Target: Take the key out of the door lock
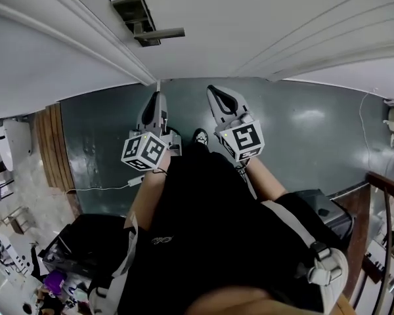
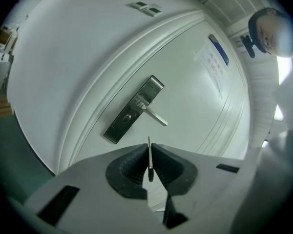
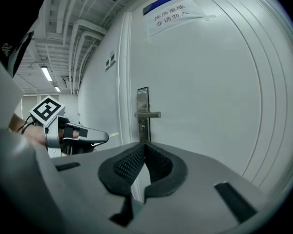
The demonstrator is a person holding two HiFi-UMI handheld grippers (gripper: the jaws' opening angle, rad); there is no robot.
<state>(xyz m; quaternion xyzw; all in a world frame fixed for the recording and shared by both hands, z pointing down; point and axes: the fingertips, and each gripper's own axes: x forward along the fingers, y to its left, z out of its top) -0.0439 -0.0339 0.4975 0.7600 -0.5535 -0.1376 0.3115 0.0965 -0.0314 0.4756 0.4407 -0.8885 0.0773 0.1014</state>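
My left claw (image 2: 149, 147) is pinching the key (image 2: 149, 160), whose thin blade stands upright between the pads at the lower centre of the left gripper view. The key is clear of the lock plate (image 2: 134, 110), which sits on the white door (image 2: 78, 57) above it. My right claw (image 3: 143, 148) is pressed together with nothing in it, facing the same plate.

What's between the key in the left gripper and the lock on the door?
Nothing. In the left gripper view, only bare white door shows between the key, pinched in the left gripper, and the lock plate.
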